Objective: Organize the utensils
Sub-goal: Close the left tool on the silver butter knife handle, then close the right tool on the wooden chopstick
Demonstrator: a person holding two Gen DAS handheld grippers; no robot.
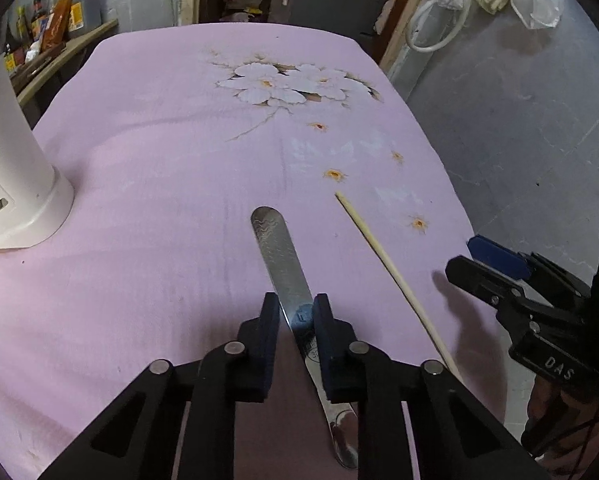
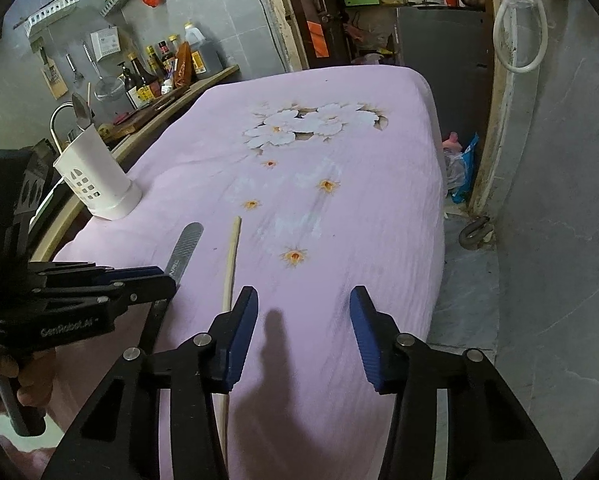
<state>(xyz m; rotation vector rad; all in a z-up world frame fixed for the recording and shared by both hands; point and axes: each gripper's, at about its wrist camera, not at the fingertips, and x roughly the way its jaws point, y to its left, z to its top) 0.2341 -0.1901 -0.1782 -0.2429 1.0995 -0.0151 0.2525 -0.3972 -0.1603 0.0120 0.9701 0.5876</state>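
In the left wrist view, I am seeing my left gripper (image 1: pixel 295 314) at lower centre, jaws nearly together around the metal spoon handle (image 1: pixel 277 252); whether both pads are pressing, I cannot tell. The white holder (image 1: pixel 15 184) is standing at the left edge. In the right wrist view, my right gripper (image 2: pixel 303 308) is hanging half open, gripping nothing, with the chopstick (image 2: pixel 230 264) lying just beside its left pad.

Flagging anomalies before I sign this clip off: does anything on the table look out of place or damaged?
Nothing looks damaged or spilled. A metal utensil and a wooden chopstick lie loose on the pink cloth rather than in the white holder, as expected mid-tidying.
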